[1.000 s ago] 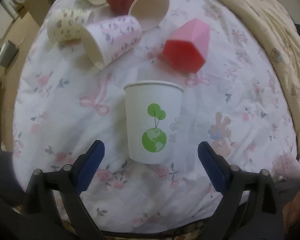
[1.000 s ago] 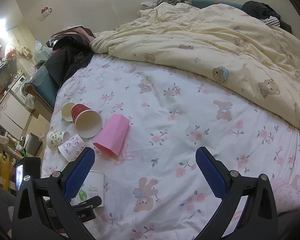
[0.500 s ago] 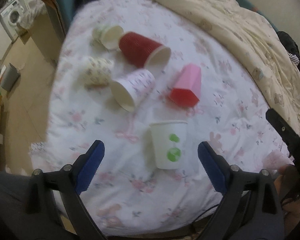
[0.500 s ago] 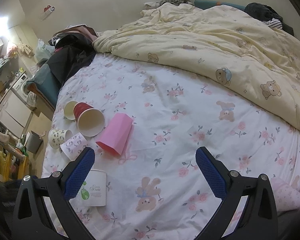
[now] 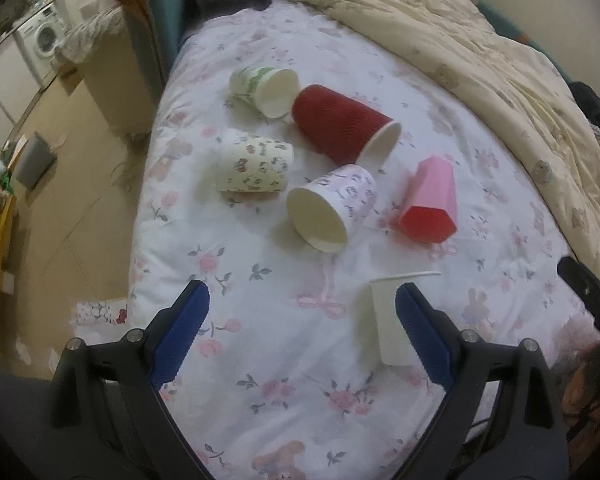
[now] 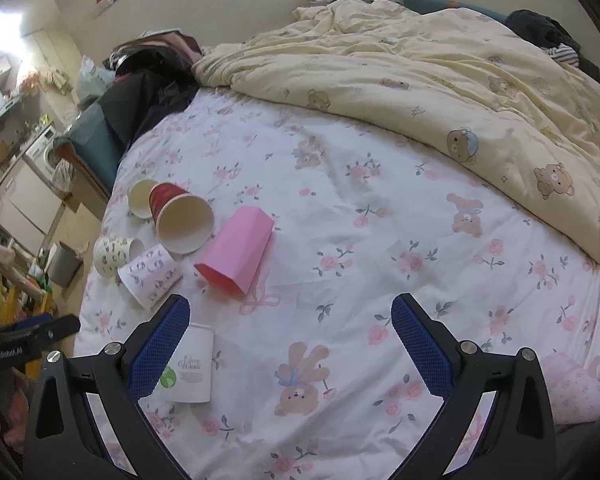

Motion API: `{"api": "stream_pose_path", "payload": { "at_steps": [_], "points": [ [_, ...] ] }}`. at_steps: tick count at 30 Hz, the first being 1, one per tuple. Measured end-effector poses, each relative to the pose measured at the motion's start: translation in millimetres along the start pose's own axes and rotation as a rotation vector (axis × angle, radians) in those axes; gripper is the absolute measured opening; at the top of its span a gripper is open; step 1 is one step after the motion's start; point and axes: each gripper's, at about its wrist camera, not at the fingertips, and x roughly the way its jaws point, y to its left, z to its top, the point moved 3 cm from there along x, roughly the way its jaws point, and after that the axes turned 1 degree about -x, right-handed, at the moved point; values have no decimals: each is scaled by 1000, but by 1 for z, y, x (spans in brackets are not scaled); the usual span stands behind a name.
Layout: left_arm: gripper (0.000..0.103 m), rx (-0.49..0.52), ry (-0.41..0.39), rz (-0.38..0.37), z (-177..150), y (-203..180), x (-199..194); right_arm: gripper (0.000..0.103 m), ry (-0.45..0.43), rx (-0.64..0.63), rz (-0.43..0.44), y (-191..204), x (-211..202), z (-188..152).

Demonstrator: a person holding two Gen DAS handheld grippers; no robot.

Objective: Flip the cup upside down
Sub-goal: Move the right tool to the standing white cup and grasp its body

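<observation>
The left hand-held gripper [image 5: 300, 334] hovers over the floral bed sheet [image 5: 284, 412] with its blue pads spread wide apart and nothing between them. The white paper cup [image 5: 388, 320] stands on the sheet with its rim up, just behind the right-hand blue pad [image 5: 418, 336], which hides part of its side; whether the pad touches it cannot be told.

Farther ahead of the left hand-held gripper five cups lie on their sides in a loose cluster: a purple-patterned cup [image 5: 332, 208] with its mouth facing the camera, a pink faceted cup [image 5: 432, 200] to its right, a dark red ribbed cup [image 5: 340, 124] behind them, a cherry-print cup [image 5: 256, 166] to the left, and a green-patterned cup [image 5: 264, 86] farthest away.

The right hand-held gripper [image 6: 290, 350] is likewise released, its pads wide apart above bare sheet. From its view the white paper cup [image 6: 192, 364] sits just beside the left-hand pad, showing a green globe print. A cream bear-print quilt [image 6: 440, 80] is bunched up well ahead and to the right.
</observation>
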Motion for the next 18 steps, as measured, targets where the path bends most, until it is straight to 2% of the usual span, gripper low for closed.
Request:
{"api": "stream_pose_path", "payload": {
  "at_steps": [4, 8, 13, 15, 16, 18],
  "points": [
    [93, -27, 3, -43, 1, 3, 0, 102, 60, -39, 31, 12, 6, -7],
    [93, -30, -18, -21, 5, 6, -5, 102, 102, -85, 37, 26, 3, -14],
    [93, -70, -11, -17, 8, 13, -6, 102, 219, -31, 125, 41, 17, -35],
    [93, -75, -8, -25, 7, 15, -8, 98, 288, -25, 156, 50, 31, -48],
    [93, -76, -7, -25, 6, 17, -8, 93, 324, -28, 172, 56, 39, -55],
    [93, -76, 0, -26, 5, 19, -8, 90, 380, -10, 200, 64, 51, -64]
  ]
}}
